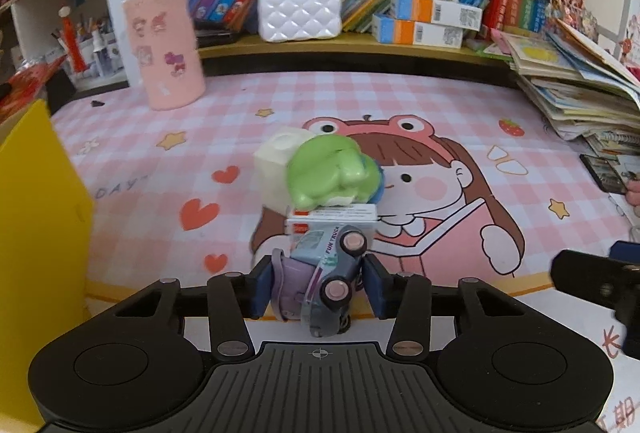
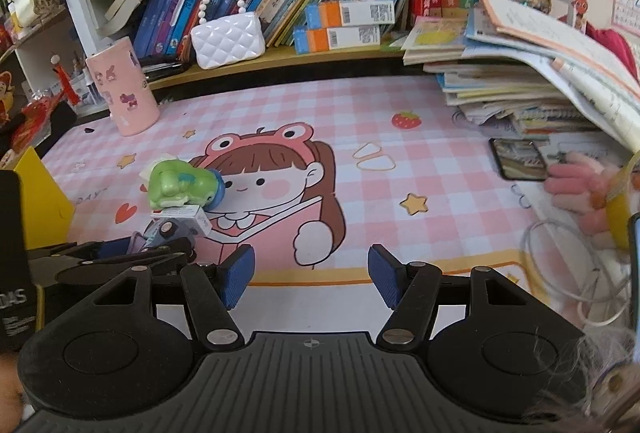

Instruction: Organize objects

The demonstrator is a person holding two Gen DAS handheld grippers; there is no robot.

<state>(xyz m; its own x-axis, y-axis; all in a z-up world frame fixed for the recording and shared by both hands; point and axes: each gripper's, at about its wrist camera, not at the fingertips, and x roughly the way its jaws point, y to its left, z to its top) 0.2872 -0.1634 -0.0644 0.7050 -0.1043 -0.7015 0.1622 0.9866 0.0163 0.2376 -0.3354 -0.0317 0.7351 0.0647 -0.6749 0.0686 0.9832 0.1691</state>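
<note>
From the left wrist, the left gripper has its blue pads closed on a small blue-grey plastic toy truck with pink wheel hubs, tipped on its side near the front edge of the pink checked cartoon mat on the tabletop; gripping it across the body looks meant to lift it away from the clutter. Just behind it lie a small white carton, a glossy green frog toy and a white cube-shaped object, which is blurred and partly covered. From the right wrist, the right gripper hangs half open over the mat, holding nothing, probably waiting its turn. There the left gripper hides most of the truck, and whether it has left the mat cannot be told
</note>
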